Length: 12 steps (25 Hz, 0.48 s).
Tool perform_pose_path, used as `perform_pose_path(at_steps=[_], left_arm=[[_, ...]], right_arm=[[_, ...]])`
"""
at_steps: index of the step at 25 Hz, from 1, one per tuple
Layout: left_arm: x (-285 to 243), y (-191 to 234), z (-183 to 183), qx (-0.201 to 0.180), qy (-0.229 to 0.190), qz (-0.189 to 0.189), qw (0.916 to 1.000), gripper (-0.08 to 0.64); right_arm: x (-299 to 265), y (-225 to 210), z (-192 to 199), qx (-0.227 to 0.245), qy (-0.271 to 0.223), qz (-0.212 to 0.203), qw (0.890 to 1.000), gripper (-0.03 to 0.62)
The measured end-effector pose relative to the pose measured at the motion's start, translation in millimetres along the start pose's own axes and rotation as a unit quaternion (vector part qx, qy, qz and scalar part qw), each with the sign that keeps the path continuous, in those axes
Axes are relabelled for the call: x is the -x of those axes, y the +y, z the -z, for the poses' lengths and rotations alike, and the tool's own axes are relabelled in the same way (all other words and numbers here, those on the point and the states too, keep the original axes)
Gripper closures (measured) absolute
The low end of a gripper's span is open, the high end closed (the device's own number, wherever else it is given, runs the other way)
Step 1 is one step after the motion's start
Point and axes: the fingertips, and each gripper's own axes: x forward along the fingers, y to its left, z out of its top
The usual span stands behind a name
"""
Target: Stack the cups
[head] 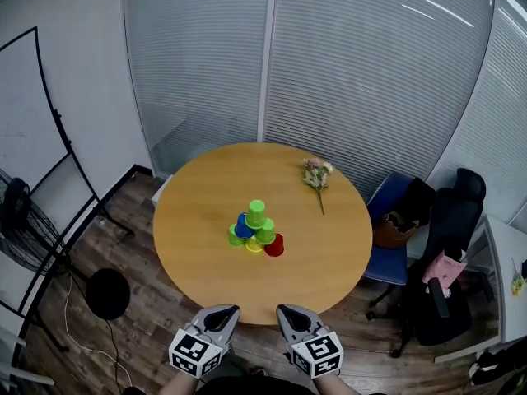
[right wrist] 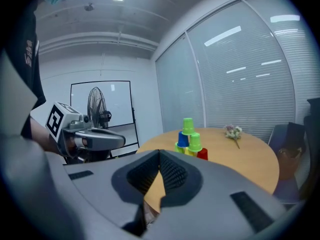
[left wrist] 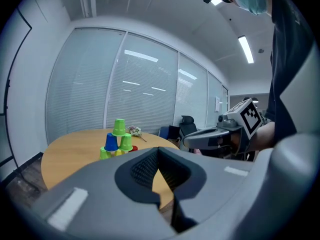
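- While the left claw (head: 222, 311) and the right claw (head: 288, 309) hang side by side just off the near rim of the table (head: 189, 220), each has its jaws pressed together with nothing between them
- Well ahead of the gap between the two claws, near the middle of the tabletop, the cups stand mouth down as a pyramid (head: 256, 230)
- Its bottom row is a lime cup (head: 235, 237), a yellow cup (head: 254, 245) and a red cup (head: 275, 245); a blue cup (head: 244, 225) and a second lime cup (head: 265, 232) sit above them, and a third lime cup (head: 257, 212) crowns it
- A flower sprig (head: 316, 175) lies beyond the pyramid, further ahead and off to the right claw's side, well apart from the cups
- Judged from this, the stacking looks finished and neither claw touches the pile
- The main risk is a jolt: both claws are close to the table's rim, and a knock against it could shake the light cups loose
- The crowning cup looks the weakest point, since it rests only on the two cups under it; a small shift of either would likely drop it
- A closed claw reaching ahead again to tidy could push a base cup sideways and bring down everything above it
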Motion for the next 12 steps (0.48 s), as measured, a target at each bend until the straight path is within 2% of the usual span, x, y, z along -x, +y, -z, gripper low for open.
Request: perform_pose_path(at_steps=[12], left_arm=[[9.5,-19.8,3.4,-0.004,-0.009,0.000,1.0000,0.551]], right_arm=[[7.6,15.6,2.9,0.015,-0.007,-0.005,1.000,0.578]])
